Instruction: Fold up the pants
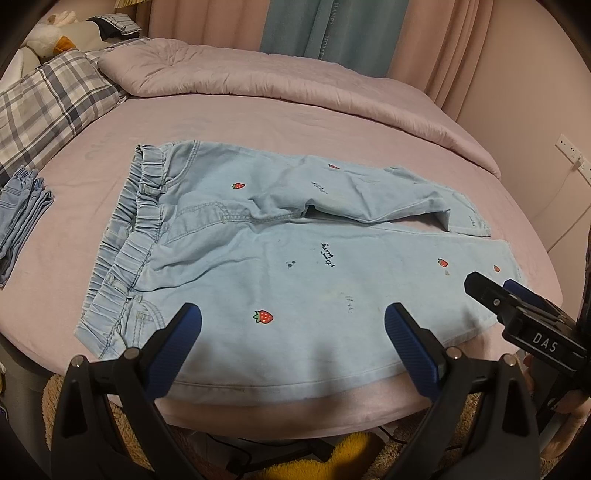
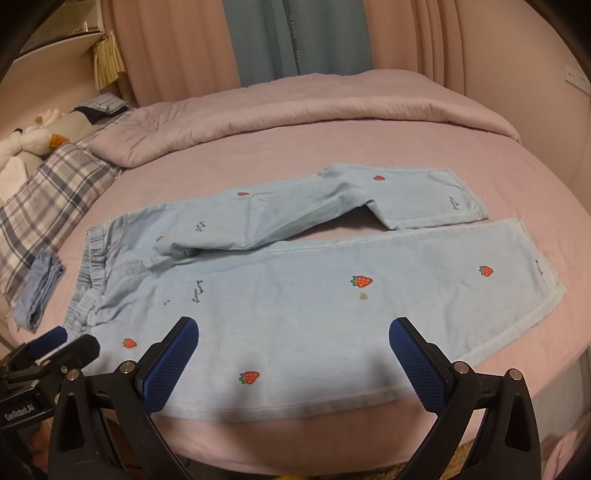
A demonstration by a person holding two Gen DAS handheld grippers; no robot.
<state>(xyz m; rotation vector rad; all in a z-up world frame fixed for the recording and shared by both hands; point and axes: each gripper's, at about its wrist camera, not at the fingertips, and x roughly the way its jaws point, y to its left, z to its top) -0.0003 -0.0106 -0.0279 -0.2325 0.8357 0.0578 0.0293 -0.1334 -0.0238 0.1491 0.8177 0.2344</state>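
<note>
1. You've got one pair of pants (image 1: 280,266) laid out on the bed (image 1: 332,122), waistband (image 1: 133,221) towards the plaid pillow (image 1: 48,107), both legs running away from it.
2. Two legs, count them: the near one lies flat and straight along the bed's front edge, the far one (image 2: 332,206) is rumpled and kinked, its cuff end folded back beside the near leg's cuff.
3. Strawberries on the denim: the right view shows seven, plus a few scribbled dark words.
4. Your left gripper (image 1: 291,325) is spread wide, hovering above the near leg close to the waistband side, gripping nothing.
5. Your right gripper (image 2: 293,334) is spread wide too, over the near leg further towards the cuffs, nothing between its blue pads (image 2: 417,365).
6. Each gripper peeks into the other's view at the edge; there you can't tell how its fingers stand.
7. Around the pants: one small folded blue garment (image 1: 22,218) just beyond the waistband, near the pillow.
8. One pink quilt (image 1: 295,85) is bunched along the bed's far side, well apart from the pants.
9. One plush duck (image 1: 48,37) sits past the pillow, curtains (image 1: 321,26) hang behind the quilt.
10. Nothing lies on the pants themselves.
</note>
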